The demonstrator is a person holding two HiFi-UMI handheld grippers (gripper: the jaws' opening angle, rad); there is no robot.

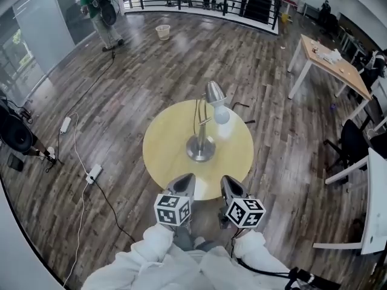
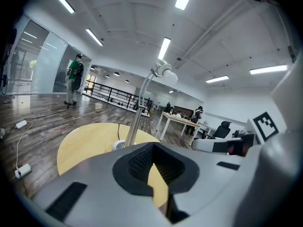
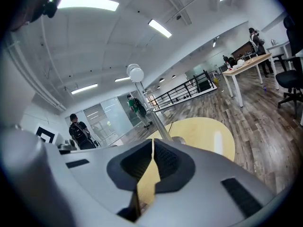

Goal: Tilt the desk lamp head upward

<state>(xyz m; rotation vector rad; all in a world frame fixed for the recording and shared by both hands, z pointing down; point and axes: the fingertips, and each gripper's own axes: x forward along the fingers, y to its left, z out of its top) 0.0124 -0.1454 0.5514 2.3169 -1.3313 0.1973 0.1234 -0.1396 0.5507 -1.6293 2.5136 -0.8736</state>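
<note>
A silver desk lamp stands on a round yellow table (image 1: 163, 153); its round base (image 1: 201, 148) sits near the table's middle and its head (image 1: 216, 95) with a white bulb points down and right. The lamp head (image 2: 163, 71) shows high in the left gripper view, and the lamp head (image 3: 135, 73) also shows in the right gripper view. My left gripper (image 1: 182, 183) and right gripper (image 1: 229, 186) hover side by side over the table's near edge, both shut and empty, well short of the lamp. The left gripper (image 2: 152, 171) and right gripper (image 3: 152, 164) have nothing between their pads.
A black cord (image 1: 240, 106) runs off the table's far side. A power strip with cable (image 1: 93, 173) lies on the wood floor to the left. A wooden desk (image 1: 329, 62) and chairs stand at right. A person (image 1: 100, 11) stands far back left near a bin (image 1: 162, 31).
</note>
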